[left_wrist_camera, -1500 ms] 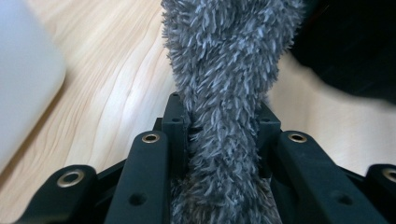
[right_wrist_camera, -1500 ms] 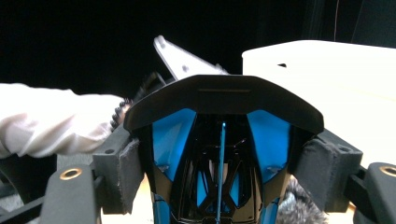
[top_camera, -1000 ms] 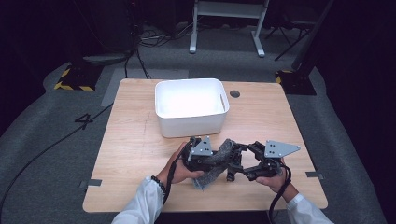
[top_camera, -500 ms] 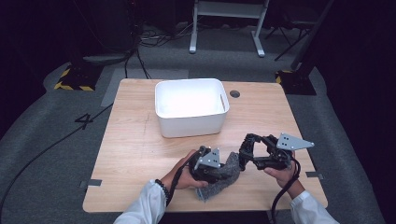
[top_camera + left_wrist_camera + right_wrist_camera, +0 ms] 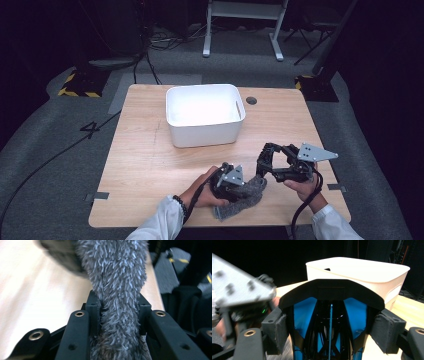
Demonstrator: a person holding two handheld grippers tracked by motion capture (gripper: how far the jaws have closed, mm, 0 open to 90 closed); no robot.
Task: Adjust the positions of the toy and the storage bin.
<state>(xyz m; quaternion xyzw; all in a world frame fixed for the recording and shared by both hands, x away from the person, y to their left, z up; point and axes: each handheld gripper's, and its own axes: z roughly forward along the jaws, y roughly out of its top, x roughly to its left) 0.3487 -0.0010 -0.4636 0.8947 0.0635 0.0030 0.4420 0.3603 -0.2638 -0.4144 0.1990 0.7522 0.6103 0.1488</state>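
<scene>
Resting on one table (image 5: 150, 165): one white bin (image 5: 204, 117), left gripper (image 5: 231, 181) pinching one grey fuzzy cloth (image 5: 120, 290), right gripper (image 5: 267, 159) clamping one black-and-blue frame (image 5: 331, 315).

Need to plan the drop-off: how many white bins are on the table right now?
1. The white bin stands at the table's far middle, beyond both grippers; it also appears behind the right gripper's black-and-blue object. None seems hidden.

Bright lit table, dark surroundings, blurred close-ups

bare table (image 5: 145, 170) left of the hands, white bin (image 5: 204, 115) blocking ahead
</scene>
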